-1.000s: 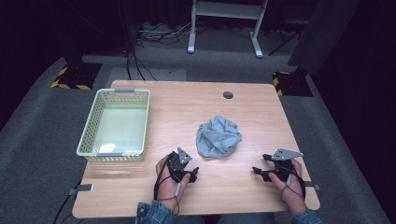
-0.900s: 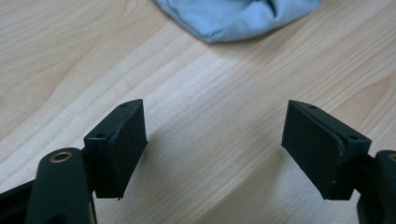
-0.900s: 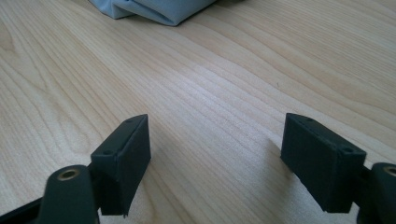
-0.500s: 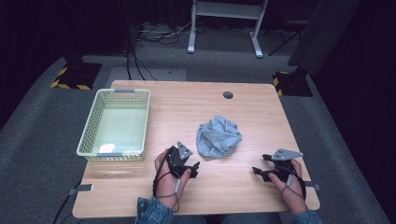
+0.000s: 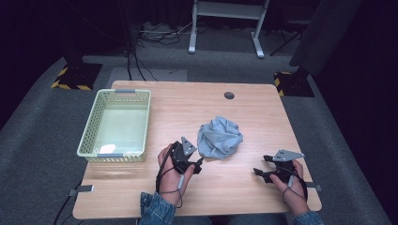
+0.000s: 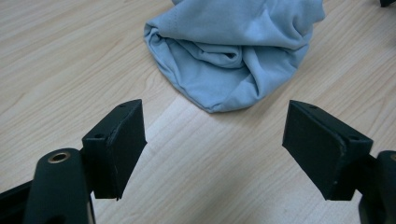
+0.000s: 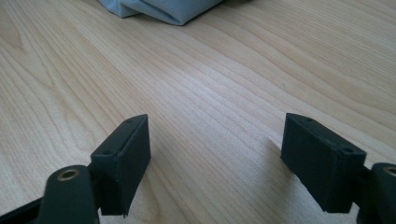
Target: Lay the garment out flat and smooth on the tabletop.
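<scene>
The crumpled light-blue cloth [image 5: 219,137] lies bunched in a roundish heap on the wooden tabletop [image 5: 244,112], with no clear long axis. The left gripper [image 6: 212,135] sits just beside it, jaws spread wide and empty. The right gripper [image 7: 217,140] rests well apart, jaws equally wide, holding nothing.

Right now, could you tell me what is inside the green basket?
The green basket shows a bare pale floor with one bright patch near its front wall, likely glare. The near wall hides the strip just behind it.

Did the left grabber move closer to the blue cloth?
Yes. The left gripper has edged forward and right toward the crumpled cloth, away from the basket.
</scene>
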Tool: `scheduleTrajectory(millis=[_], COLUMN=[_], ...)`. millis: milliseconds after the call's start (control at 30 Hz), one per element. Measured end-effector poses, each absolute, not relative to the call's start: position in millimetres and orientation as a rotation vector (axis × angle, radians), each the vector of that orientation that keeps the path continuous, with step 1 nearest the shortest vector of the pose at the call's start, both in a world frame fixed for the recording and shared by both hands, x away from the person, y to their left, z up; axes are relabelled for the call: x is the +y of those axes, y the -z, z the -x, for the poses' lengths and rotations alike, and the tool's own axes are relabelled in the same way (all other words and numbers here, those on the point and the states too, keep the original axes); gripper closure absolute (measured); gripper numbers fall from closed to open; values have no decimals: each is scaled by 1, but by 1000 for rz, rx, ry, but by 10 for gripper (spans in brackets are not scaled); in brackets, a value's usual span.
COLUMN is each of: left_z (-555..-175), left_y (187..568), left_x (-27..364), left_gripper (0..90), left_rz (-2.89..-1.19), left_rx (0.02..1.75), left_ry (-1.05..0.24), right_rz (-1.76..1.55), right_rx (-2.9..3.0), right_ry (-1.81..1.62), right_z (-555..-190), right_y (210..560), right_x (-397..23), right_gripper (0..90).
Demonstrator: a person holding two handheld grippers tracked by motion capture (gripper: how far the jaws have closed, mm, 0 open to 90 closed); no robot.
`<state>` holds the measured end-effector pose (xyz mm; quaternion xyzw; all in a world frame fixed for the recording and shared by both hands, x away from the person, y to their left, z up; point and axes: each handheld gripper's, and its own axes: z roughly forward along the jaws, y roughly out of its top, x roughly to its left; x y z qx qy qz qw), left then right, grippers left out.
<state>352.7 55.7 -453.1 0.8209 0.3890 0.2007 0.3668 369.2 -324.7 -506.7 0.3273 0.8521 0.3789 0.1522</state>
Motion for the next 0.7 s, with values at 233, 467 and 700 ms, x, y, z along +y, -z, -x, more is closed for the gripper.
scheduleTrajectory(millis=[233, 467, 700], left_z=[-361, -369, -378], left_y=[449, 446, 448], left_x=[53, 50, 46], left_gripper=[210, 210, 210], left_rz=[-2100, -2097, -2087], left_rx=[985, 972, 958], left_ry=[-528, -534, -534], right_rz=[-940, -939, -934], right_rx=[2446, 2447, 2450], right_ry=[-1088, -1089, -1090], right_z=[-369, -369, -370], right_y=[507, 507, 507], right_x=[-325, -325, -325], right_gripper=[238, 238, 238])
